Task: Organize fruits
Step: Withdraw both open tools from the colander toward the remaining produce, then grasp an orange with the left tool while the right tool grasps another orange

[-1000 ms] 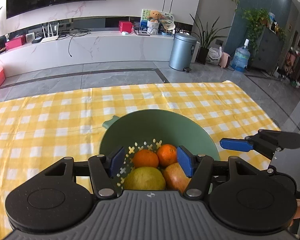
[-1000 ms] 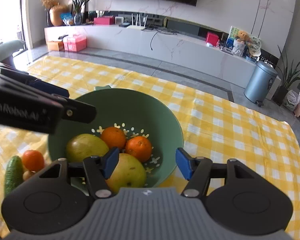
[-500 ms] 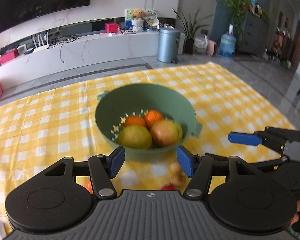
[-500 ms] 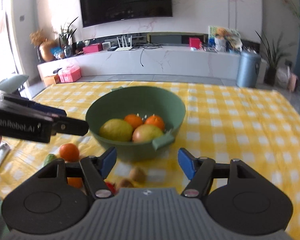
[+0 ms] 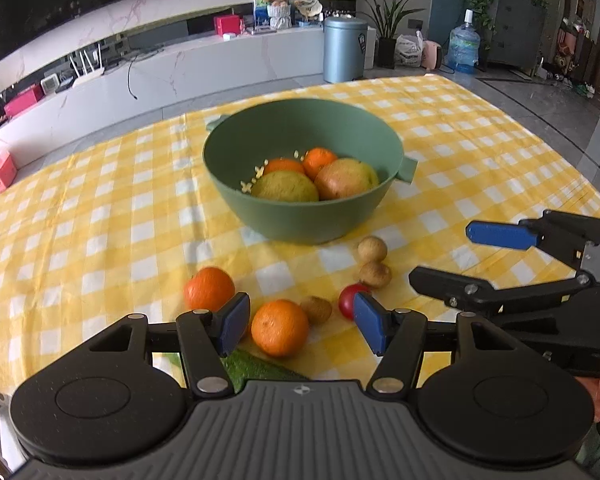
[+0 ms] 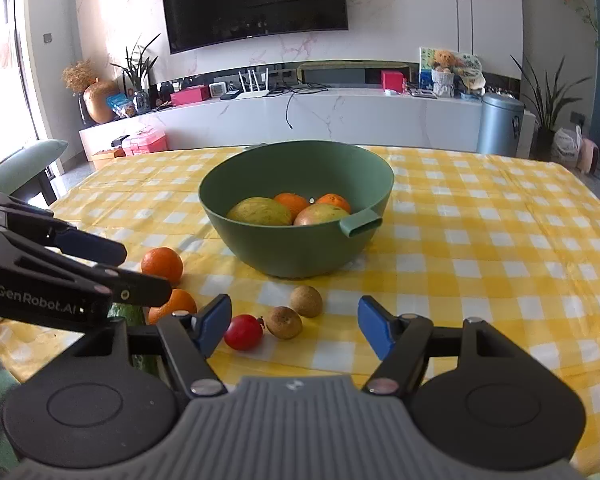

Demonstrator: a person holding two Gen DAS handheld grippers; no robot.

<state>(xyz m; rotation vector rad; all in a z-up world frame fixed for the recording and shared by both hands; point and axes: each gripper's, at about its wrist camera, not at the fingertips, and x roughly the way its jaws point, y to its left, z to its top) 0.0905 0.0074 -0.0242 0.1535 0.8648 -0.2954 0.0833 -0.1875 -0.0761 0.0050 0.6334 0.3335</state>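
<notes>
With both claws wide and empty, centre the left gripper (image 5: 300, 322) over the near orange (image 5: 280, 327) before closing, then carry it to the green bowl (image 5: 300, 216)

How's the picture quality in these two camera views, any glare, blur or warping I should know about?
Left wrist view: strong fisheye bending of the white media counter and the table edge; the green bowl and loose oranges look slightly soft. Right wrist view: sharper, though the window at far left is blown out white; the bowl casts a soft shadow on the checked cloth.
</notes>
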